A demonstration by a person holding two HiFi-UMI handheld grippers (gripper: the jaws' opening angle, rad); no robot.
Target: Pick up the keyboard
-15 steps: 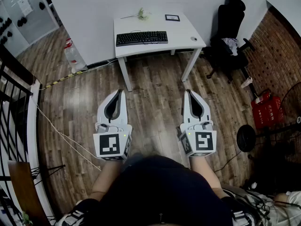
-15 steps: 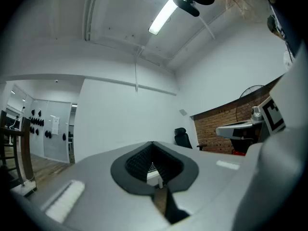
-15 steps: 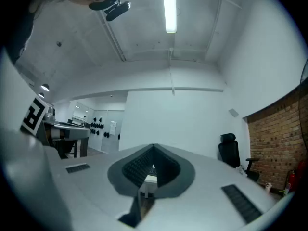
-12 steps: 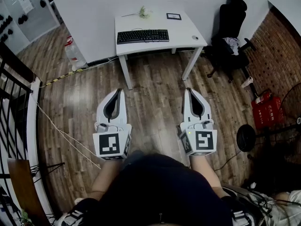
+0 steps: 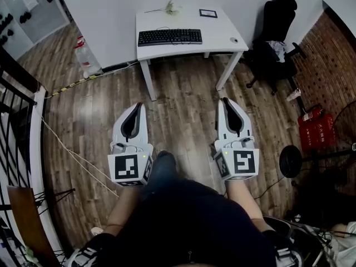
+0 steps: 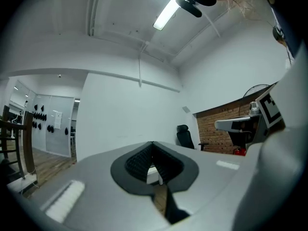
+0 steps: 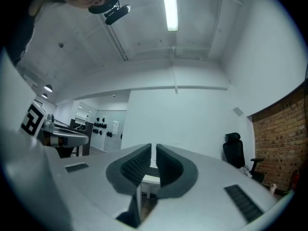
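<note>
Both your left gripper (image 5: 138, 105) and right gripper (image 5: 225, 100) are closed, empty, well short of the keyboard (image 5: 170, 36) on the white surface (image 5: 222, 42). Expect it light, rigid, slippery plastic; take its short ends.

An office: white desk (image 5: 219, 38) with keyboard (image 5: 169, 36) at twelve o'clock, black swivel chair (image 5: 280, 21) at two, brick wall (image 5: 328, 60) beyond.

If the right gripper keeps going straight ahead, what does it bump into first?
Probably the white table: the floor between looks free, and the table with its keyboard shows between the right gripper's shut jaws. Edge or just over the top, I can't tell.
</note>
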